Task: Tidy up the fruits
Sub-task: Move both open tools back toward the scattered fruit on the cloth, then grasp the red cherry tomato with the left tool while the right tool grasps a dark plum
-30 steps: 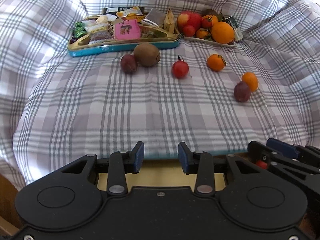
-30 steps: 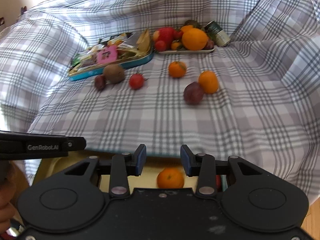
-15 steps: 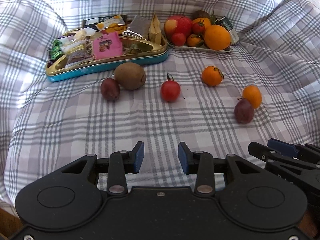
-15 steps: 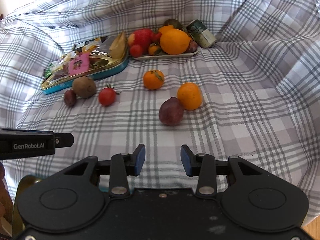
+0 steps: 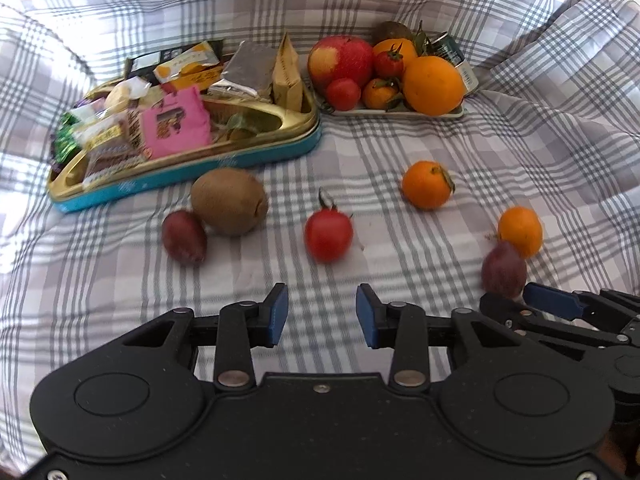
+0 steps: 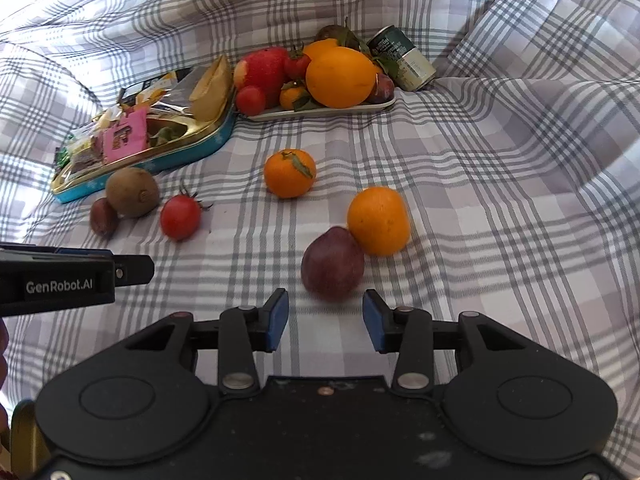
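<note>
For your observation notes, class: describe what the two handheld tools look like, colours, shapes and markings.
Both, the left tool and the right tool, are matte black plastic with round embossed discs, silver rivets and two blue-padded fingers. The left one's side reads "GenRobot.AI" in white.

1. The checked cloth is soft woven fabric, matt and creased.
2. The tin tray is metal, glossy gold inside with a teal painted wall.
3. The snack packets are shiny plastic and foil wrappers.
4. The kiwi has dull, fuzzy brown skin.
5. The tomato is smooth and glossy.
6. The plum is smooth with a faint sheen.
7. The orange has finely dimpled peel.
8. The right gripper is matt black plastic with blue pads.
</note>
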Motion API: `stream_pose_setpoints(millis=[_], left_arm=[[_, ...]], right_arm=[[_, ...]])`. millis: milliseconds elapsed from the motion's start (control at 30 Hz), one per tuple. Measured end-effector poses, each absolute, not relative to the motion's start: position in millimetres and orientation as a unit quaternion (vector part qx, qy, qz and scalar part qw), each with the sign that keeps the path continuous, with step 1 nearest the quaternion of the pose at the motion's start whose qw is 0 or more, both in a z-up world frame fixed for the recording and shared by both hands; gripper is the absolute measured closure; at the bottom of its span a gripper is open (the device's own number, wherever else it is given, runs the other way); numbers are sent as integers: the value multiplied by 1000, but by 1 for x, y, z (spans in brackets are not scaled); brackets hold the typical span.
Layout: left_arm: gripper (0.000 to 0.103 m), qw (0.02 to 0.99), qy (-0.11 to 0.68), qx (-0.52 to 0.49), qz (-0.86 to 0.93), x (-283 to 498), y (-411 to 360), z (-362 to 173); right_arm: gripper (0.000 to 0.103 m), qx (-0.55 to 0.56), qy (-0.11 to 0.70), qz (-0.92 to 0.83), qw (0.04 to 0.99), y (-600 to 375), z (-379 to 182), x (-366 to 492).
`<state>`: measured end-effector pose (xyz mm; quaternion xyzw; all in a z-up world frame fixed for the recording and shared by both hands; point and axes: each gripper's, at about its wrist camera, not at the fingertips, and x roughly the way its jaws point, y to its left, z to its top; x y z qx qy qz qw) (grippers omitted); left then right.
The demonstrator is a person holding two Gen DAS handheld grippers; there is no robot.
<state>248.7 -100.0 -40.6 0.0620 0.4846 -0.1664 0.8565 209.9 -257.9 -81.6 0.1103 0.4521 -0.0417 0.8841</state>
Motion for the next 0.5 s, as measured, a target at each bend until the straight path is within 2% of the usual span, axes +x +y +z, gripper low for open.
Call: stream_pose_setpoints(millis=[500], left_arm=[[56, 862, 471, 60, -177, 281, -117, -56]], right_arm=[[50, 58, 438, -43, 896, -245, -95, 226]])
